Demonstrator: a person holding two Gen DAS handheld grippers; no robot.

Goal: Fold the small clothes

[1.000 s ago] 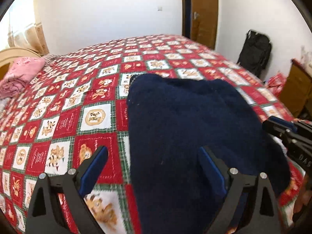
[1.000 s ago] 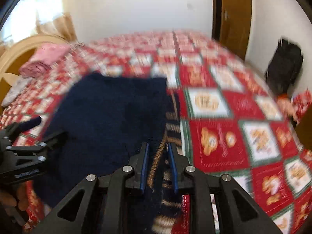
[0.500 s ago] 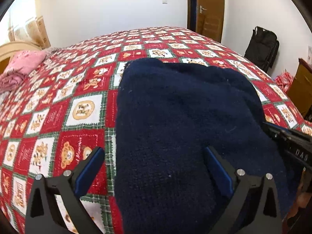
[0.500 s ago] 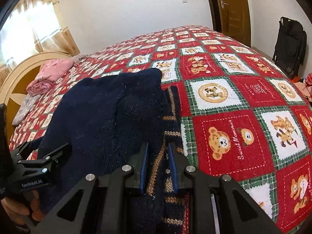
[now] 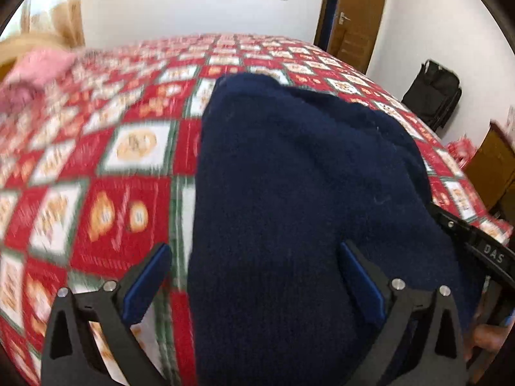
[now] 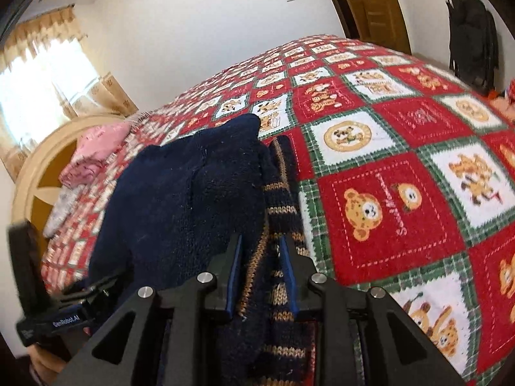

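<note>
A navy blue knitted sweater [image 5: 299, 199] lies on the bed, folded over with a striped navy and tan band along its right edge [image 6: 280, 199]. My left gripper [image 5: 254, 276] is open, its fingers standing wide apart above the sweater's near left edge. My right gripper [image 6: 260, 257] is shut on the striped edge of the sweater [image 6: 199, 199] near the bed's front. The right gripper also shows at the right of the left wrist view [image 5: 476, 247], and the left gripper at the lower left of the right wrist view [image 6: 64, 315].
The bed has a red, green and white patchwork cover with bear pictures [image 6: 402, 193]. Folded pink clothes [image 6: 93, 154] lie by the wooden headboard [image 6: 35, 173]. A black bag [image 5: 434, 96] stands by the wall, next to a wooden door [image 5: 354, 16].
Both grippers have moved closer over the sweater and tilted. The right gripper has kept its hold on the striped edge, and the sweater's far part has bunched up. The left gripper has stayed open.
</note>
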